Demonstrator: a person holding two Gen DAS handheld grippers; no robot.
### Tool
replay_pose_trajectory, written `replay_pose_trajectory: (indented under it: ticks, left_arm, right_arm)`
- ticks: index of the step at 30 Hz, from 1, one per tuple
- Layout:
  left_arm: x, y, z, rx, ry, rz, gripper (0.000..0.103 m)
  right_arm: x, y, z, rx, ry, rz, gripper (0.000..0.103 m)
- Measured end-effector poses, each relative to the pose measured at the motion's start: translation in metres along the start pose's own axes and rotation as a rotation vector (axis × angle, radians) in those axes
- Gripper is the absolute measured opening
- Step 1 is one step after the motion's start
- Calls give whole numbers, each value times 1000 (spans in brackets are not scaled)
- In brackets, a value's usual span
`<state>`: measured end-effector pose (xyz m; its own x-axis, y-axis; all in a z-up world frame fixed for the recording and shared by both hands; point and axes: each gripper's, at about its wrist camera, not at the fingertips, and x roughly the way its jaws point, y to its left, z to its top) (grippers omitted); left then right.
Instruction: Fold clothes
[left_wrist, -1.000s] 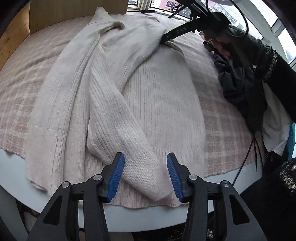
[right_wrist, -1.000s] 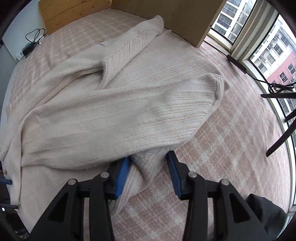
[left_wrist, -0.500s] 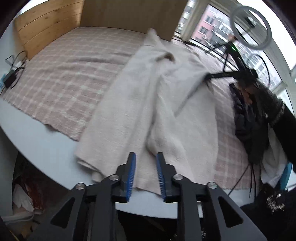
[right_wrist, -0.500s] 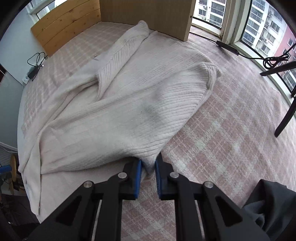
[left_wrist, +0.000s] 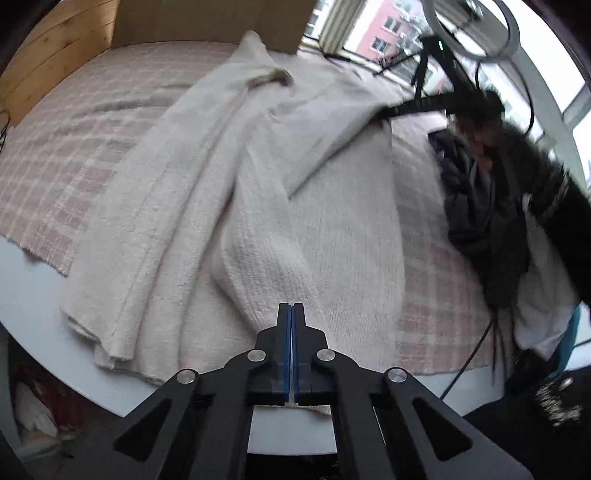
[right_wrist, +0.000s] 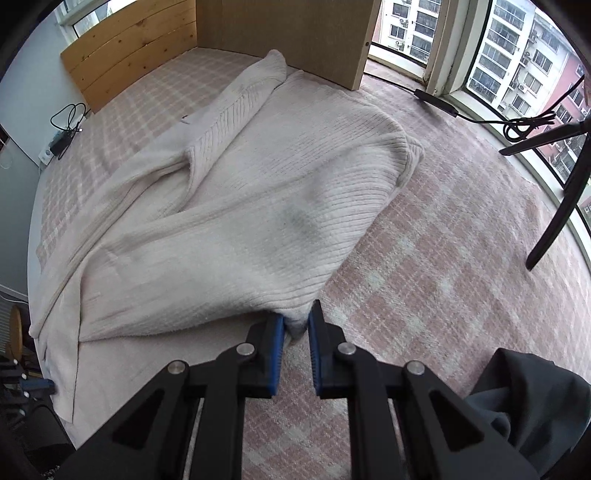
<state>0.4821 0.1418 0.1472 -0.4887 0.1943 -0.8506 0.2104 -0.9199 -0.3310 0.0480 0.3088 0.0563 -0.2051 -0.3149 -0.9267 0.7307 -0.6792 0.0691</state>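
A cream ribbed knit cardigan (left_wrist: 258, 192) lies spread on a pink checked cloth (left_wrist: 66, 140). My left gripper (left_wrist: 291, 314) is shut at the end of a sleeve near the front edge; whether fabric is pinched between the pads is not clear. My right gripper (right_wrist: 296, 328) is shut on the cardigan's side edge (right_wrist: 295, 321) and lifts it off the cloth. It also shows in the left wrist view (left_wrist: 384, 112), holding raised fabric at the far right.
A dark grey garment (left_wrist: 476, 206) and a white one (left_wrist: 539, 295) are piled at the right. The table's white front edge (left_wrist: 37, 280) is close. A wooden board (right_wrist: 280, 33) stands at the back. A tripod leg (right_wrist: 554, 221) and a cable (right_wrist: 517, 125) are by the window.
Both grippers have closed: the left from wide open to shut at the sleeve end, the right onto the cardigan's edge. The right one has lifted the fabric.
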Motion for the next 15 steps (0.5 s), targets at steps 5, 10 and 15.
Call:
replay_pose_trajectory:
  ticks: [5,10,15]
  left_arm:
    - [-36,52,2,-141,-84,131,0]
    - [-9,0,-11,-16,40,35,54]
    - [39,-47,-20,130,119,79,50]
  right_arm:
    - [8,-16,-6,47,11,28,12]
    - [17,-6,-5,10,30,-8,12]
    - [16,-4,-4,1,35,-17,12]
